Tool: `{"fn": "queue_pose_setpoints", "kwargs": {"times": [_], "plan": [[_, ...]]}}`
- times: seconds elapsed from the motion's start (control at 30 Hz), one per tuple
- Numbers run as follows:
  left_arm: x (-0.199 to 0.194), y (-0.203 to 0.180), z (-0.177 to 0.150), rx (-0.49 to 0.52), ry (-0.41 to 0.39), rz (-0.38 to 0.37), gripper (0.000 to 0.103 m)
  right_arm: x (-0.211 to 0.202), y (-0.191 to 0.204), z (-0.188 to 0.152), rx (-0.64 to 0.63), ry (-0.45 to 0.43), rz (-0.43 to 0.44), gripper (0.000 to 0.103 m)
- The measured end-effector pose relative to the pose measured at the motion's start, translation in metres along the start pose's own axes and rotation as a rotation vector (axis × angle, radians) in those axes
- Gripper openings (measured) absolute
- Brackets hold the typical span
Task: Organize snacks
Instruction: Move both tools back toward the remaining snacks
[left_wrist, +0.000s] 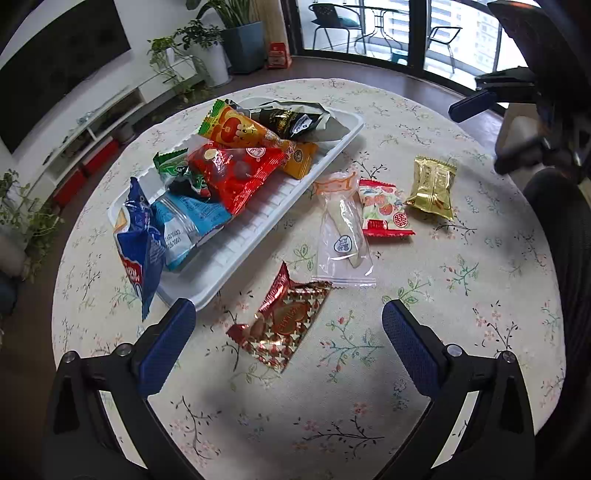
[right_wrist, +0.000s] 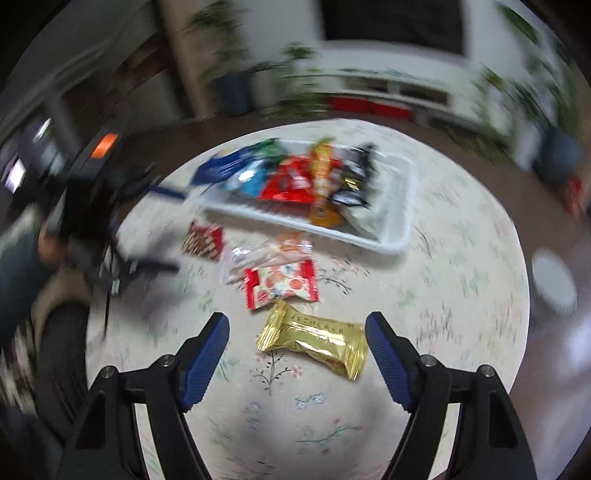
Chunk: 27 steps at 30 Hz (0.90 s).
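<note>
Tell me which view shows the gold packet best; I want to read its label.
Right wrist view: the gold packet lies close, large, between the open right tongs, though blurred. Left wrist view shows it sharp but small, far across the table.

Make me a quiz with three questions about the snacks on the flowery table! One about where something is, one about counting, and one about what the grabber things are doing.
1. Where does the gold packet lie?
A. In the white tray
B. On the tablecloth, just ahead of the right gripper
C. On the floor

2. How many packets lie on the tablecloth outside the white tray?
A. One
B. Four
C. Nine

3. How do the left gripper jaws stand?
A. Open, holding nothing
B. Shut on a packet
C. Out of view

Answers:
1. B: the right wrist view shows it on the cloth in front of the right gripper, whose jaws are apart.
2. B: gold, red-and-white packet, clear packet and red foil packet.
3. A: the pads are wide apart, with the red foil packet lying between them untouched.
</note>
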<state>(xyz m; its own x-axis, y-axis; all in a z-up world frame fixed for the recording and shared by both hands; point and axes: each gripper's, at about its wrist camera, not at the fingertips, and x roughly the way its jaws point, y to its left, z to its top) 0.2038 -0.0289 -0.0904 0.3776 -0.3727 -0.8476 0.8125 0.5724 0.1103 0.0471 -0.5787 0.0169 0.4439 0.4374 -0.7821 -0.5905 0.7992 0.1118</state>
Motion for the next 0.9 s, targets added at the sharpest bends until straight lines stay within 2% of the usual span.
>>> {"fn": "queue_pose_setpoints", "kwargs": {"times": [0.13, 0.3, 0.43, 0.5, 0.77, 0.9], "plan": [[0.009, 0.006, 0.008, 0.057, 0.046, -0.035, 0.102, 0.014, 0.005, 0.001, -0.212, 0.09, 0.092, 0.079], [0.028, 0.006, 0.012, 0.128, 0.123, -0.064, 0.102, 0.039, -0.006, 0.004, -0.299, 0.189, 0.125, 0.078], [0.033, 0.012, 0.021, 0.135, 0.126, -0.089, 0.1, 0.058, -0.008, 0.002, -0.376, 0.264, 0.146, 0.073], [0.036, 0.014, 0.025, 0.129, 0.126, -0.103, 0.096, 0.065, -0.009, 0.0, -0.416, 0.295, 0.16, 0.069], [0.032, 0.015, 0.028, 0.146, 0.115, -0.091, 0.082, 0.074, -0.014, -0.005, -0.44, 0.306, 0.163, 0.068], [0.02, 0.012, 0.024, 0.135, 0.087, -0.072, 0.082, 0.074, -0.018, -0.008, -0.427, 0.295, 0.163, 0.068]]}}
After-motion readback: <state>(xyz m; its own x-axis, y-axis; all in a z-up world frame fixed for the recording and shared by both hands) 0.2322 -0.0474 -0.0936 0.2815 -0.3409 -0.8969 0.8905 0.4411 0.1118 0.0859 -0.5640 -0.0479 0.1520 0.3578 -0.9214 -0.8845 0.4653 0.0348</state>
